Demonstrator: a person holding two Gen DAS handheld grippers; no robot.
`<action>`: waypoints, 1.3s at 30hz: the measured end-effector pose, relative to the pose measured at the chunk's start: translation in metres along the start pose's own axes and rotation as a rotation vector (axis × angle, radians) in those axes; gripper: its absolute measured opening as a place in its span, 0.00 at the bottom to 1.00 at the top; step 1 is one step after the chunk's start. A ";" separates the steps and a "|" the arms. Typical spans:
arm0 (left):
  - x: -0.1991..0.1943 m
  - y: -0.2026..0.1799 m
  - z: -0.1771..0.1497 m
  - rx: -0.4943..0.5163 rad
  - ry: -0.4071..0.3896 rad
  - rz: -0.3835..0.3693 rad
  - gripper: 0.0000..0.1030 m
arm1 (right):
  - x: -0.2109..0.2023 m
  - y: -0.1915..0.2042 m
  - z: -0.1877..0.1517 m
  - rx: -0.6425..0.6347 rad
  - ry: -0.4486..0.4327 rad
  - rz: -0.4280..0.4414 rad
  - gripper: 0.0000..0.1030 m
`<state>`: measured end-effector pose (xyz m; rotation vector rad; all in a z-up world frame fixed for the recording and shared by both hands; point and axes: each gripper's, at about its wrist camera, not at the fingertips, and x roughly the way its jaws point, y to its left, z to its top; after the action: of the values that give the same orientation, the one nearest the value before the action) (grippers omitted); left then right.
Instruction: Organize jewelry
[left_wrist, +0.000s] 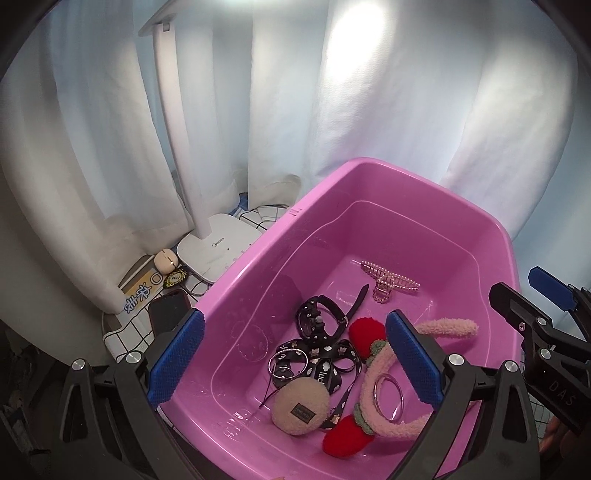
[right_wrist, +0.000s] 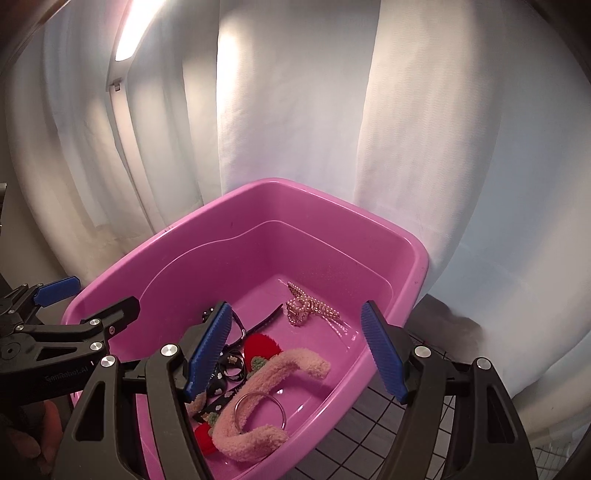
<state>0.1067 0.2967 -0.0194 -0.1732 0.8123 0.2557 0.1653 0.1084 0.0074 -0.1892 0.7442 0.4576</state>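
White curtains (left_wrist: 369, 110) behind; lit desk lamp (left_wrist: 184, 147) left

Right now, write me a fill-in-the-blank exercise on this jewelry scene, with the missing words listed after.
1. The jewelry lies inside a tub whose colour is ____.
2. The pearl hair clip lies apart from the pile, toward the tub's ____ wall.
3. The silver bangle rests on the fuzzy pink ____.
4. Both the left gripper and the right gripper have their jaws ____ and hold nothing.

Missing words: pink; far; headband; open
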 end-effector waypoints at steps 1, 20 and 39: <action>-0.001 0.000 0.000 -0.002 0.000 0.003 0.94 | -0.001 0.000 0.000 0.003 -0.001 -0.002 0.67; -0.015 -0.006 0.002 0.004 -0.015 0.061 0.94 | -0.020 0.001 -0.010 0.012 -0.005 -0.017 0.67; -0.019 0.001 0.002 -0.002 0.001 0.073 0.94 | -0.028 0.010 -0.018 -0.012 -0.004 -0.024 0.67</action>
<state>0.0955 0.2949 -0.0037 -0.1459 0.8202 0.3259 0.1317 0.1022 0.0140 -0.2076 0.7344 0.4397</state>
